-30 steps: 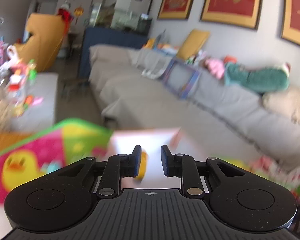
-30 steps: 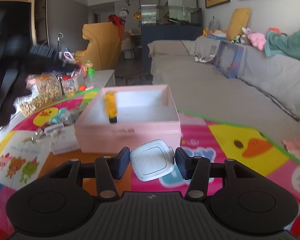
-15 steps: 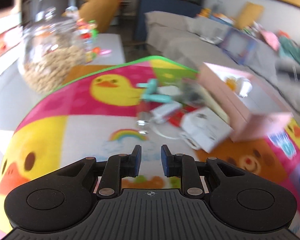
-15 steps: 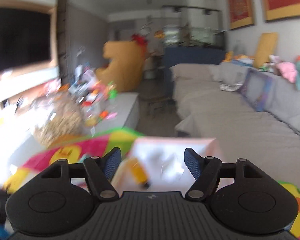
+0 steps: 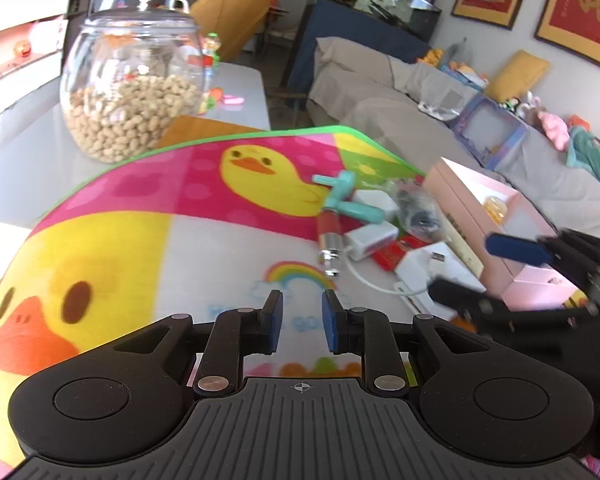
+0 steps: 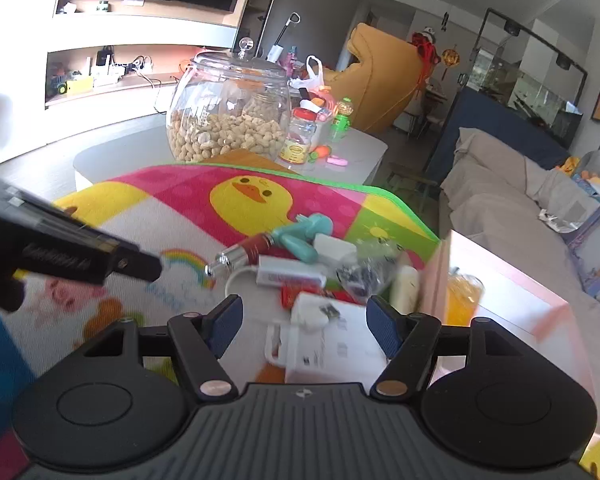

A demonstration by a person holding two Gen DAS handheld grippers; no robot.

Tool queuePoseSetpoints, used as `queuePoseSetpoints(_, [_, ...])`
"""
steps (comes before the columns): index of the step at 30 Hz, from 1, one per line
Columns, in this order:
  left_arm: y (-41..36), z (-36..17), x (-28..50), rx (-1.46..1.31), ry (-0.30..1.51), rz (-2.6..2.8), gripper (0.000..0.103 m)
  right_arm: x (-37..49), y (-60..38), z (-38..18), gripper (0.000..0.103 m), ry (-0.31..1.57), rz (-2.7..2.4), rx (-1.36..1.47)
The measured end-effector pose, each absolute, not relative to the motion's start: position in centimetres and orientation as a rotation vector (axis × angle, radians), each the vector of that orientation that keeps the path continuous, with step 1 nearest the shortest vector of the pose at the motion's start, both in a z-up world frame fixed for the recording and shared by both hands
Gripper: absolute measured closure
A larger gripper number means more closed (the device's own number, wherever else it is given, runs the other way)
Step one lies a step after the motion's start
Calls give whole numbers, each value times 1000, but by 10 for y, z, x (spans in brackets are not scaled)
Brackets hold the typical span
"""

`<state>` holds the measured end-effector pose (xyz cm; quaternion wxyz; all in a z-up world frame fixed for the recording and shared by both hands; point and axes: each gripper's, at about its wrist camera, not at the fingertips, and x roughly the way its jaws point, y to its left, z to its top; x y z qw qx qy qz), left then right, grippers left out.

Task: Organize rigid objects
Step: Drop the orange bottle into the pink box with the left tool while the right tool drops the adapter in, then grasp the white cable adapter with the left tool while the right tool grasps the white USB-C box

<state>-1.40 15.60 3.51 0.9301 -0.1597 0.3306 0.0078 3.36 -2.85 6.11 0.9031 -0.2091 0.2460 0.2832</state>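
Two items, approx, already sit in pink box [image 6: 500,304]; pile [image 6: 316,280] left of it remains. Right gripper [image 6: 304,320] spread wide, left gripper [image 5: 300,320] narrowly parted, both empty.

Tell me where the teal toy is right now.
The teal toy lies on the duck mat, right of centre in both views, touching the red and silver tube, left of the pink box.

Left tool [image 5: 301,326] narrowly parted; right tool [image 6: 304,326] spread wide.

Black hand-held gripper [image 5: 301,322], blue pads [image 5: 274,320], silver screws
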Motion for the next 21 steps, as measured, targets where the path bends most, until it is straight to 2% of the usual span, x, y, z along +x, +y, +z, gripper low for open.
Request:
queuePoseSetpoints(3, [167, 33, -17, -344, 672, 41, 79, 60, -16, 61, 36, 547, 598, -373])
queuePoseSetpoints(5, [172, 32, -17, -347, 676, 53, 79, 78, -7, 60, 42, 560, 579, -360])
queuePoseSetpoints(12, [179, 26, -18, -366, 687, 65, 79, 125, 6, 48, 44, 699, 545, -279])
queuePoseSetpoints(14, [180, 25, -18, -366, 689, 67, 79, 123, 0, 45, 53, 749, 578, -232])
queuePoseSetpoints(16, [178, 26, -17, -364, 690, 73, 79, 113, -8, 43, 56, 781, 634, -194])
queuePoseSetpoints(17, [176, 27, -16, -359, 691, 73, 79, 106, -13, 41, 61, 798, 657, -183])
queuePoseSetpoints(21, [160, 33, -7, -315, 693, 32, 79, 74, -29, 36, 63, 810, 694, -182])
